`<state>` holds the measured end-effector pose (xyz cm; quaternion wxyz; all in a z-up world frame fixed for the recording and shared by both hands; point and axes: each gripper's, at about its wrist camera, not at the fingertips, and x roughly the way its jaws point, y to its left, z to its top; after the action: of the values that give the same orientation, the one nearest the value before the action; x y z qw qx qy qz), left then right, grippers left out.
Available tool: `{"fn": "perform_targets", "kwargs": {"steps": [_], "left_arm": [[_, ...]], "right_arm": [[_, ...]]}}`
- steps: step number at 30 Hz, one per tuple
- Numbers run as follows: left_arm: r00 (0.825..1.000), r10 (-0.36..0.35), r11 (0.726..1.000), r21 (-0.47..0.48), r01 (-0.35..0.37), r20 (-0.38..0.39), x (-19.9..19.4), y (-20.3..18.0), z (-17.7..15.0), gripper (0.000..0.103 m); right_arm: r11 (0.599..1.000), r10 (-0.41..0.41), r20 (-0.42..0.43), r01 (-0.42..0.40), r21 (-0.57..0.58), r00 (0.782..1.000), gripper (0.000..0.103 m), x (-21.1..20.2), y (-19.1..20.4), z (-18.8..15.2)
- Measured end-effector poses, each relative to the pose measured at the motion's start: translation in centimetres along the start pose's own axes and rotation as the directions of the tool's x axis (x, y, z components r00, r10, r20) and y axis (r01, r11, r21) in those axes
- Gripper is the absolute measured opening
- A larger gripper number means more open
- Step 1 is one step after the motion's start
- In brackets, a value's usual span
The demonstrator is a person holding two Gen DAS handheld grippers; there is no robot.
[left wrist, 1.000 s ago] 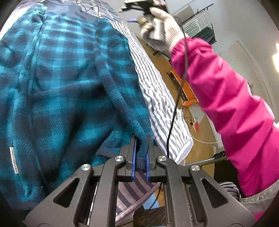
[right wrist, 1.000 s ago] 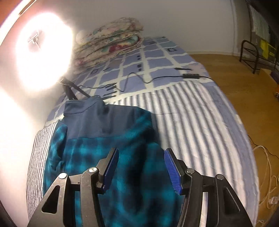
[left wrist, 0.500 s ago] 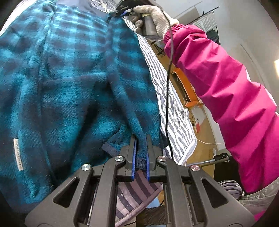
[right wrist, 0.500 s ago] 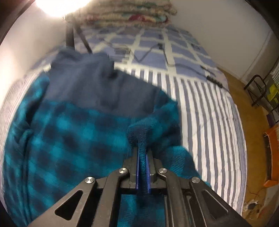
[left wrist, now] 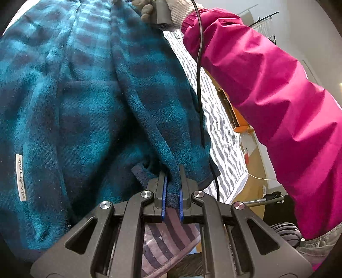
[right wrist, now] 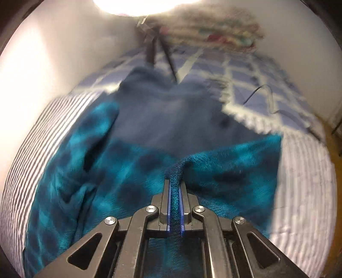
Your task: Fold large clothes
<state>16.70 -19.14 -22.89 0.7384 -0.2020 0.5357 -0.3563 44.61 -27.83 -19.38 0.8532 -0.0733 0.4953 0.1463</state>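
While the teal plaid fleece (left wrist: 89, 102) lies on the striped bed (right wrist: 299, 192) | both grippers clamp it: left hand-held gripper (left wrist: 172, 192) hem, right hand-held gripper (right wrist: 175, 203) fold | pink sleeve (left wrist: 277, 102), cable (left wrist: 198, 74) crossing | label (left wrist: 21, 177) "stratermic"

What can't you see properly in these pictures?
- Right gripper: in the left wrist view its tips are cut off by the top edge; only the gloved hand shows.
- Folded blankets: right wrist view, smeared by motion blur.
- Fleece jacket: its collar end runs off the top of the left wrist view.
- Left gripper: the bed under it is hidden by fleece.
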Motion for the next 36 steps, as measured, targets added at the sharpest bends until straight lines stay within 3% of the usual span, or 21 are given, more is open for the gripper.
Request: {"fn": "perform_targets", "kwargs": {"steps": [2,3,9,13,17,21,23,25,27,28,29,30,31,36], "left_arm": [[1.000,0.006,1.000,0.003,-0.006,0.003,0.1,-0.1,0.2,0.006],[1.000,0.008,1.000,0.004,-0.008,0.005,0.0,-0.1,0.2,0.006],[1.000,0.015,1.000,-0.001,-0.015,0.021,-0.9,-0.2,0.7,0.006],[1.000,0.016,1.000,-0.021,-0.015,0.026,-1.3,0.2,0.5,0.006],[0.999,0.038,0.999,-0.033,-0.037,0.023,-1.4,0.6,0.1,0.006],[0.998,0.061,0.997,-0.037,-0.061,0.022,-1.3,0.4,0.1,0.006],[0.997,0.071,0.997,-0.038,-0.070,0.024,-1.2,0.3,0.0,0.006],[0.997,0.076,0.997,-0.037,-0.075,0.022,-1.0,0.3,0.0,0.006],[0.997,0.078,0.996,-0.032,-0.077,0.014,-0.8,0.4,0.0,0.006],[0.997,0.078,0.997,-0.030,-0.078,0.011,-0.7,0.4,0.0,0.006],[0.997,0.077,0.997,-0.031,-0.077,0.008,-0.5,0.4,0.0,0.006],[0.997,0.071,0.997,-0.039,-0.070,0.006,-0.4,0.4,0.1,0.006],[0.998,0.064,0.997,-0.048,-0.064,0.007,-0.3,0.5,0.1,0.006],[0.999,0.033,0.997,-0.078,-0.031,0.022,-0.1,0.2,0.5,0.006]], "right_arm": [[1.000,0.008,-0.006,-0.008,0.022,1.000,0.038,-0.3,-0.2,-0.5],[0.999,0.031,0.012,-0.031,0.040,0.999,0.043,-1.3,-0.7,-0.6],[0.978,0.088,0.134,-0.111,0.178,0.987,0.045,-10.5,-6.4,-3.4],[0.966,0.086,0.098,-0.107,0.237,0.991,0.045,-14.7,-9.1,-9.7],[0.960,0.088,0.051,-0.098,0.261,0.995,0.046,-15.3,-10.1,-14.4],[0.938,0.129,0.091,-0.152,0.312,0.987,0.046,-14.8,-10.5,-14.6],[0.927,0.162,0.121,-0.193,0.322,0.979,0.063,-14.0,-10.3,-13.0],[0.934,0.141,0.139,-0.178,0.310,0.980,0.070,-12.8,-10.0,-11.4],[0.939,0.120,0.124,-0.153,0.308,0.985,0.068,-10.9,-10.1,-9.8],[0.936,0.129,0.110,-0.157,0.315,0.986,0.051,-9.6,-10.3,-9.3],[0.930,0.151,0.096,-0.174,0.324,0.984,0.016,-8.6,-10.6,-8.9],[0.921,0.176,0.078,-0.192,0.340,0.981,0.008,-7.6,-10.9,-8.8],[0.918,0.163,0.063,-0.175,0.356,0.985,0.008,-7.0,-11.3,-8.7],[0.930,0.051,0.161,-0.105,0.352,0.986,0.006,-10.4,-15.2,-8.9]]}}
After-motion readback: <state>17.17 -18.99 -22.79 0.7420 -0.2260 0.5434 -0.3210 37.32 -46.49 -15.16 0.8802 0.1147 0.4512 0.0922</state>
